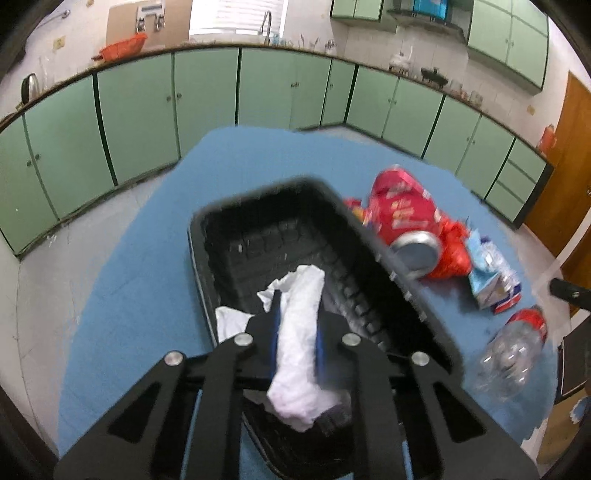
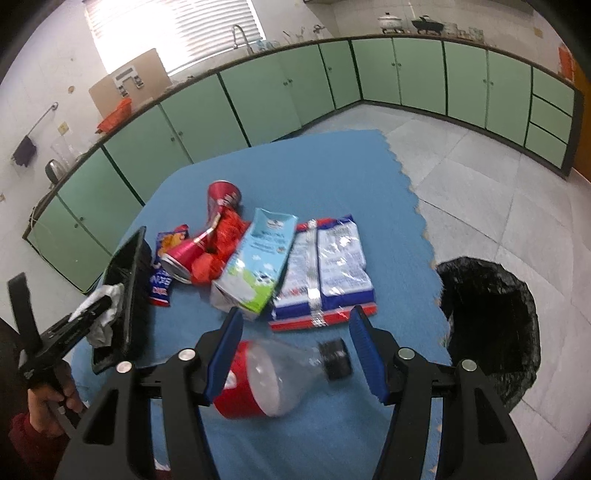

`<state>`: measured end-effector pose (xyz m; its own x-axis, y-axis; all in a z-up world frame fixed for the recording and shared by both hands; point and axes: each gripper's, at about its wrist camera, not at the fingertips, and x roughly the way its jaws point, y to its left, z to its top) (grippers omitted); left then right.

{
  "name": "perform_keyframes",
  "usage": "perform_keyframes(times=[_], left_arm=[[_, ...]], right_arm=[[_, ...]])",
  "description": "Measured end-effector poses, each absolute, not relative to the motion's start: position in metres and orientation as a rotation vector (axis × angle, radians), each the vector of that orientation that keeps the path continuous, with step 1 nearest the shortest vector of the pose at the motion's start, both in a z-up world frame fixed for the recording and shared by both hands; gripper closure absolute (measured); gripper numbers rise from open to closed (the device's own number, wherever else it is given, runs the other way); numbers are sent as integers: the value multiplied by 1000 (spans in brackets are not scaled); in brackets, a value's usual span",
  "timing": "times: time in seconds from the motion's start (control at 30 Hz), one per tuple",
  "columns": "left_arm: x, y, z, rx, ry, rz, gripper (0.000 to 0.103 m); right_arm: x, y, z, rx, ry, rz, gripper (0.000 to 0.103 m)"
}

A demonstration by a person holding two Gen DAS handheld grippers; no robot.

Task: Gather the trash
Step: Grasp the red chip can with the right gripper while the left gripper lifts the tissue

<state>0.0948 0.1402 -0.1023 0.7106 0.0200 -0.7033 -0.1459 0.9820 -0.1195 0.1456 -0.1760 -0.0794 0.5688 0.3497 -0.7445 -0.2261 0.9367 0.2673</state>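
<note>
Left wrist view: a crumpled white paper napkin [image 1: 299, 339] is pinched by the left gripper [image 1: 297, 332] over a tilted black plastic tray [image 1: 266, 236].

Right wrist view: the right gripper [image 2: 295, 350] is spread around a clear plastic bottle with red label [image 2: 273, 380] — lying on the blue foam mat [image 2: 314, 173], near a black-lined trash bin [image 2: 491, 325].

showing blue mat [image 2: 325, 166], black ribbed tray [image 1: 258, 236], white tissue [image 1: 299, 332], red can [image 1: 402, 210], light blue and green carton [image 2: 255, 266], clear red-labelled bottle [image 2: 273, 376], black bin bag [image 2: 491, 317], pale green cabinets [image 1: 207, 92]

light: bright window [image 2: 173, 33] glare — blur: nearby trash smeared — edges: fisheye bending, dark corners
</note>
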Motion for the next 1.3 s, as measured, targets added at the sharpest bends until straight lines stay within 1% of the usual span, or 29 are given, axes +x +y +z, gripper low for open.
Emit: perform_keyframes(times=[0.17,0.37,0.6,0.9,1.07,1.2,1.3], left_arm=[[100,134,-73,-146,688,60,90],[132,133,-60,-138,661,45,90],[162,141,-58,-129,666,41,90],[179,162,-68,-139,689,51,91],[179,173,-70,-151,683,56,90],[178,178,-71,-154,675,58,90],[176,182,-70,-147,662,60,90]], right_arm=[[165,-143,-70,126,904,370,44],[201,-96,-62,103,917,389,44],[237,-59,-71,125,962,346,45],[261,-27,-101,93,1056,278,50],[262,-21,-99,98,1070,289,57],[259,-13,-92,29,1057,257,58],[255,-21,-90,106,1056,266,59]])
